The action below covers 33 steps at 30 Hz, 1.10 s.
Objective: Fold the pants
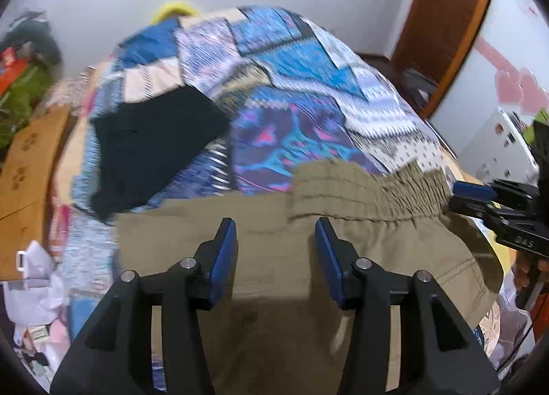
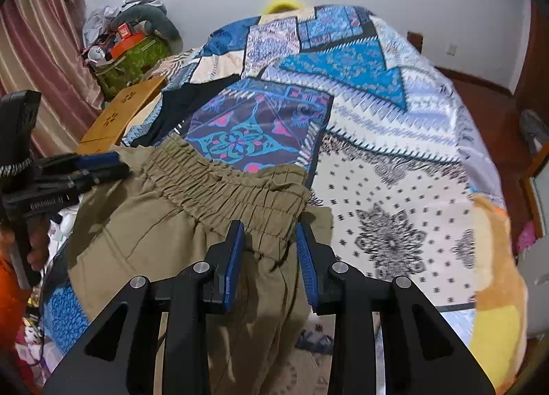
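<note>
Khaki pants [image 2: 192,234] spread at the bed's [image 2: 394,168] near edge, waistband away, left gripper [image 1: 276,240] fingers apart over the fabric, right gripper [image 2: 269,240] fingers apart astride the waistband corner, black garment [image 1: 154,148] beyond.

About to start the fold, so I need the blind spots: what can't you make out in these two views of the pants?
- Pants legs and hems: cut off at the bottom edge of both views, behind the gripper bodies.
- Left gripper grip: fabric lies between the pads; contact unclear.
- Right gripper grip: likewise.
- Black garment: blurred in the left view; type unclear.
- Bedspread beneath the pants: hidden.
</note>
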Tool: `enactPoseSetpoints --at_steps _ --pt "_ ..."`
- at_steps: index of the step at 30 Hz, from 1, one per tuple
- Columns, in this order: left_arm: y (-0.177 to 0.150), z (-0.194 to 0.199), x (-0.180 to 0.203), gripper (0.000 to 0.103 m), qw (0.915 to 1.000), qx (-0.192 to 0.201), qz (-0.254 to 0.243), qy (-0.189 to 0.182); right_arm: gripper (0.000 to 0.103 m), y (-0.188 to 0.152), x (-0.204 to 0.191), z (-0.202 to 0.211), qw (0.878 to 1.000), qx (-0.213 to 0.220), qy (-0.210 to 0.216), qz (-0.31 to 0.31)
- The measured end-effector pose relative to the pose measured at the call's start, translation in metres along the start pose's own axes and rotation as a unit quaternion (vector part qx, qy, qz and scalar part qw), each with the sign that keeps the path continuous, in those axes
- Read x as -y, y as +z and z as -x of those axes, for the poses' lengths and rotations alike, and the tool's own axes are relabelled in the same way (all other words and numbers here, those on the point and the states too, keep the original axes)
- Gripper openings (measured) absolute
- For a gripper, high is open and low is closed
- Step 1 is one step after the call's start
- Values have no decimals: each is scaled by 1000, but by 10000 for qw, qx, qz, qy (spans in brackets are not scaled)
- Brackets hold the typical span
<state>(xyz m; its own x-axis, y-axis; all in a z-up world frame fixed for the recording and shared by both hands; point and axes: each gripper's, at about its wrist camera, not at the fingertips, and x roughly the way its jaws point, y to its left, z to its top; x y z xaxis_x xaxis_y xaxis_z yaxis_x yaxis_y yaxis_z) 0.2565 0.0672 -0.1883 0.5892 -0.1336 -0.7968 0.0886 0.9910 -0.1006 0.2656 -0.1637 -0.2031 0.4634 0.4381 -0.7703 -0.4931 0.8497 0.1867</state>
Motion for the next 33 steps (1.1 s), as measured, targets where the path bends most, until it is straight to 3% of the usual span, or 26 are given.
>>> enactPoseSetpoints --at_steps 3,6,8,11,16,21,24,26,28,29,31,33 --pt "-1 18 -19 65 9997 169 139 110 58 -2 -3 17 9996 231 -145 18" --pt "-8 33 -44 74 9987 288 342 258 68 -7 -5 31 9988 443 -201 -37" --pt "-14 35 -56 80 9981 238 501 280 70 -11 -4 35 9987 468 -188 -125" --pt "-29 27 -73 80 9971 2 723 239 74 -19 0 31 9987 376 -54 -350" --pt "-53 -10 -90 80 9899 -811 1139 -231 74 -35 1 6 9992 -105 -41 -377" --pt "-56 -29 -90 80 9805 -948 1460 -913 74 -42 9 -13 9964 -424 417 -602" --pt "-46 -37 -84 80 9805 -943 1417 -978 71 -40 14 -20 9929 -501 677 -839" --pt "-39 -39 -77 73 9836 -891 1257 -943 65 -38 16 -23 9917 -466 759 -927" --pt "-32 -39 -70 52 9857 -800 1135 -955 55 -37 17 -24 9911 -428 730 -1026" --pt "-30 -38 -68 48 9862 -768 1118 -953 51 -37 18 -24 9907 -406 730 -1070" --pt "-25 -37 -63 36 9888 -682 1059 -802 35 -36 21 -25 9887 -378 780 -1222" --pt "-22 -35 -58 25 9915 -606 1004 -570 27 -34 25 -25 9860 -383 880 -1361"
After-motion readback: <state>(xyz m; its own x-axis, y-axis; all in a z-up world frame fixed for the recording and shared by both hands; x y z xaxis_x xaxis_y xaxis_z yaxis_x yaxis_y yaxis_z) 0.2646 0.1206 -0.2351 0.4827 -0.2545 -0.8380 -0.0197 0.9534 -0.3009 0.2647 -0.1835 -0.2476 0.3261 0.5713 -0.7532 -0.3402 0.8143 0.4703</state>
